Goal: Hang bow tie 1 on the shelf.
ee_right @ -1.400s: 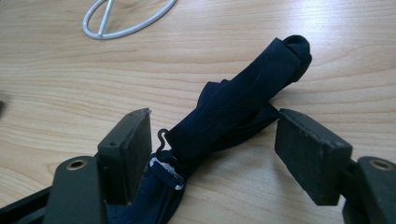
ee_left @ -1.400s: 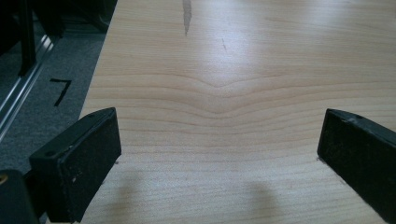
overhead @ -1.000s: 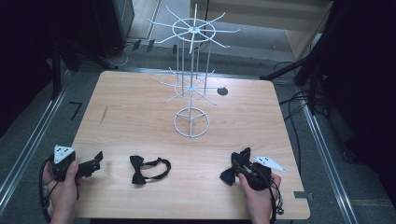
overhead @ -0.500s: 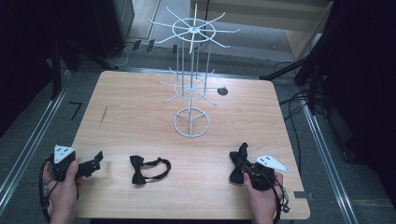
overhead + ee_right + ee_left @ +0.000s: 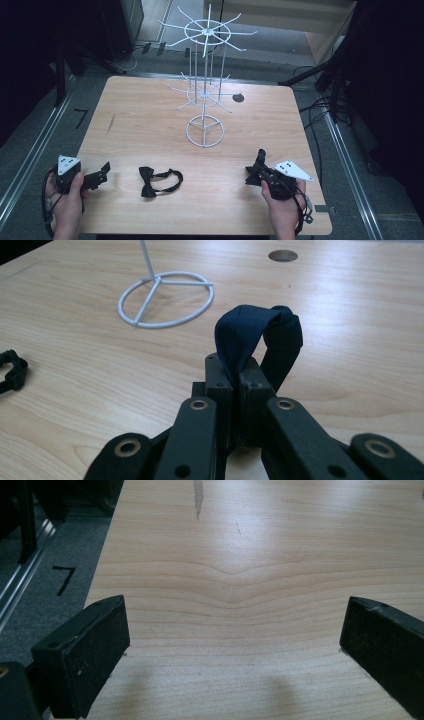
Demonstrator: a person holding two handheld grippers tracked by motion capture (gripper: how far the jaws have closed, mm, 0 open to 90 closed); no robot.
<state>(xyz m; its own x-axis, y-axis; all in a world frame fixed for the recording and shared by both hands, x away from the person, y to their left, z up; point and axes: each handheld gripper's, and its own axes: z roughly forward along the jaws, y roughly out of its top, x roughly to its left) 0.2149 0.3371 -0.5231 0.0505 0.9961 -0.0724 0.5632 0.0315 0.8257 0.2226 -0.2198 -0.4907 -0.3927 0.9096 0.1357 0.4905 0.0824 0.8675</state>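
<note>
A dark blue bow tie [image 5: 250, 327] is pinched between the jaws of my right gripper [image 5: 239, 382], its fabric looping up above the fingertips. In the high view this right gripper [image 5: 261, 172] sits near the table's front right with the bow tie [image 5: 259, 161] just off the wood. A black bow tie [image 5: 159, 181] with its strap lies flat at front centre, and its edge also appears in the right gripper view [image 5: 12, 371]. My left gripper [image 5: 102, 172] rests at the front left. Its jaws stand wide apart [image 5: 232, 645] over bare wood.
A white wire display rack [image 5: 204, 126] with hooked arms stands mid-table, its ring base [image 5: 159, 279] beyond the right gripper. A round cable hole [image 5: 238, 98] lies behind it. The wooden table [image 5: 150, 115] ends close to both hands at the front edge.
The right gripper has shut on the dark blue bow tie and lifted it a little off the table. The left gripper and the black bow tie have stayed put.
</note>
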